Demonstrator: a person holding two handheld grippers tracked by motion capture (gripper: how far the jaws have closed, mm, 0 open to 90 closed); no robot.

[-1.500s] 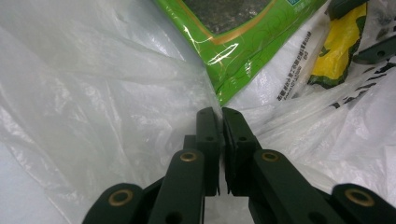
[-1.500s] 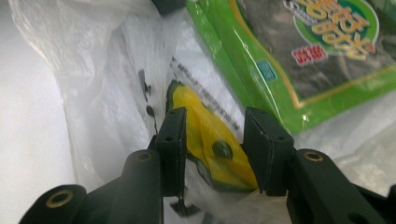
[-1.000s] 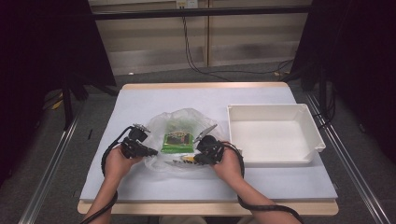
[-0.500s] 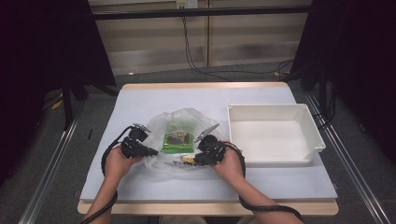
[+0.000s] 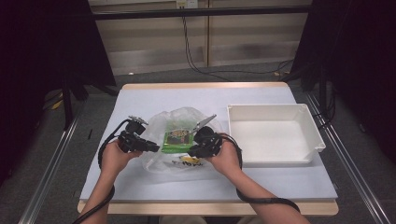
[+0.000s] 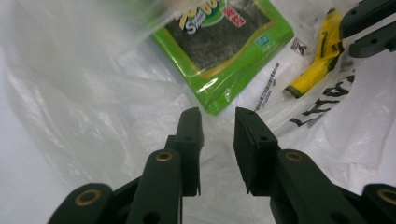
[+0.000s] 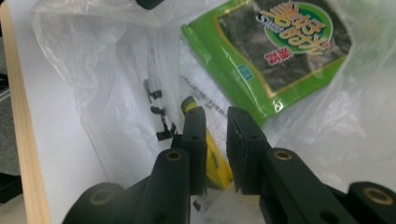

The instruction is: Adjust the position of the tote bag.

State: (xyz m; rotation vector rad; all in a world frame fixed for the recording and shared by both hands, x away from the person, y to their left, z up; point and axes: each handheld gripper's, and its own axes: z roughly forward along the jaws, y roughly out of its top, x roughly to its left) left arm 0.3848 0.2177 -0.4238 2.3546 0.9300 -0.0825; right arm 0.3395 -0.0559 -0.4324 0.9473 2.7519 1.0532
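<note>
Both sets of jaws just opening, nothing pinched: left gripper [image 6: 218, 128] and right gripper [image 7: 217, 123] flank the thin clear plastic bag [image 5: 161, 126], whose flat green seaweed packet [image 5: 176, 140] lies with its long axis running away from the person.

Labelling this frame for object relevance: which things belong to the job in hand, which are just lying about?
In the job:
- clear plastic bag, between both grippers
- green seaweed packet in the bag
- yellow item in the bag
- left gripper, jaws just opening, nothing between them
- right gripper, jaws just opening, apart

Lying about:
- white tray, empty, right of the bag
- table
</note>
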